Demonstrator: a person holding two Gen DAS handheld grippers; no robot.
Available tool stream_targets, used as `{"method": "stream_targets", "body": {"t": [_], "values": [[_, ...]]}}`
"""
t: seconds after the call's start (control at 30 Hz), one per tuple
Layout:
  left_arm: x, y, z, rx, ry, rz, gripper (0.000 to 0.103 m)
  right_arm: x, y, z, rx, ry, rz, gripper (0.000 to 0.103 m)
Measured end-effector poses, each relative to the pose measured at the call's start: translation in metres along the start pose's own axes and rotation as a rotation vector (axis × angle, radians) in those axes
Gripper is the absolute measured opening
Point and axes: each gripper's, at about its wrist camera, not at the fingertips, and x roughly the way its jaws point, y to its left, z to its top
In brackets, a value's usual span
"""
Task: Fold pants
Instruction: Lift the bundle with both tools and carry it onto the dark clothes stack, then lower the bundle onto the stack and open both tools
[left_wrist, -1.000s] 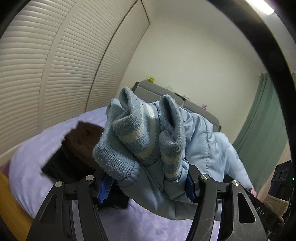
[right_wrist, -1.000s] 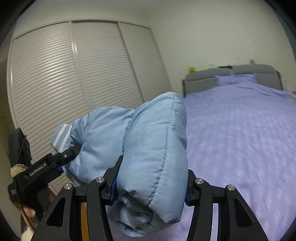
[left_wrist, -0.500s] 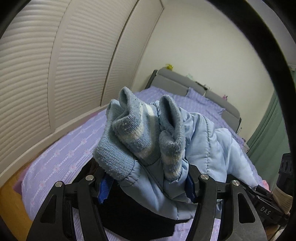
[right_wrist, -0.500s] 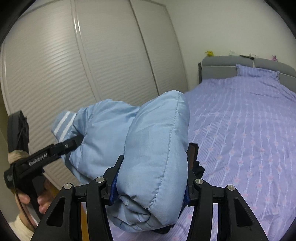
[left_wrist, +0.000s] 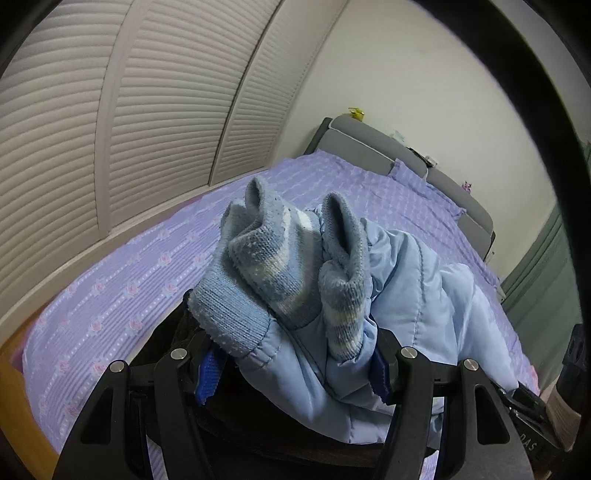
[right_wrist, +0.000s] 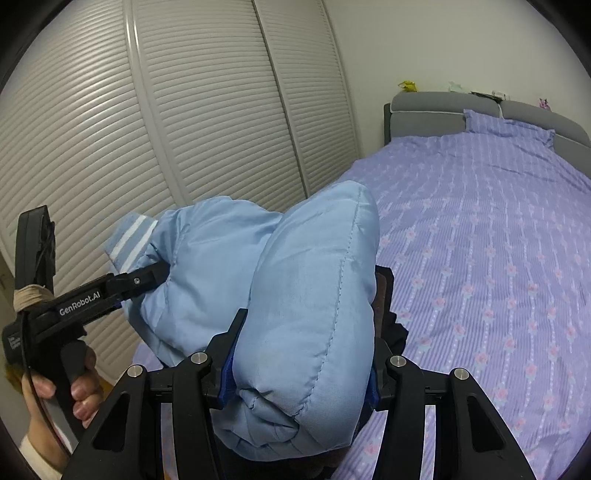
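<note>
Puffy light-blue quilted pants (right_wrist: 314, 295) with ribbed blue-and-white knit cuffs (left_wrist: 280, 266) hang between both grippers above the bed. My left gripper (left_wrist: 291, 373) is shut on the cuff end, which bunches up over its fingers; it also shows in the right wrist view (right_wrist: 144, 277). My right gripper (right_wrist: 299, 384) is shut on a thick folded roll of the padded fabric. A dark brown garment (left_wrist: 173, 343) lies on the bed right under the pants, mostly hidden.
The bed (right_wrist: 480, 240) has a purple flowered cover, a pillow (right_wrist: 506, 122) and a grey headboard (right_wrist: 424, 107). White louvred wardrobe doors (right_wrist: 184, 129) run along the left side. A green curtain (left_wrist: 546, 273) hangs at the right.
Both grippers have carried the pants forward over the bed and tilted downward. The dark garment, earlier seen to the left, now lies under the pants. Both grips are unchanged.
</note>
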Motion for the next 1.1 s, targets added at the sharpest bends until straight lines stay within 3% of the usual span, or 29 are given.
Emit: {"method": "stream_targets", "body": {"t": [0.2, 0.27, 0.47, 0.6, 0.77, 0.93, 1.1], "values": [[0.007, 0.021, -0.003, -0.045, 0.021, -0.002, 0.068, 0.002, 0.005, -0.009, 0.004, 0.029, 0.040, 0.057], [0.008, 0.024, -0.002, -0.055, 0.031, 0.000, 0.070, 0.003, 0.006, -0.012, -0.004, 0.035, 0.035, 0.063], [-0.001, 0.038, 0.000, -0.118, 0.031, 0.024, 0.091, -0.005, 0.010, -0.008, -0.093, 0.004, -0.016, 0.079], [-0.020, 0.040, 0.006, -0.115, -0.021, 0.036, 0.097, -0.012, 0.013, -0.001, -0.119, -0.005, -0.028, 0.080], [-0.040, 0.025, 0.010, -0.020, -0.062, 0.139, 0.098, -0.016, 0.008, 0.002, -0.090, -0.001, -0.036, 0.080], [-0.057, 0.003, 0.002, 0.067, -0.100, 0.188, 0.098, -0.026, 0.009, 0.000, -0.113, -0.009, -0.051, 0.080], [-0.083, -0.023, -0.010, 0.104, -0.123, 0.155, 0.098, -0.048, 0.016, -0.004, -0.172, -0.029, -0.059, 0.080]]}}
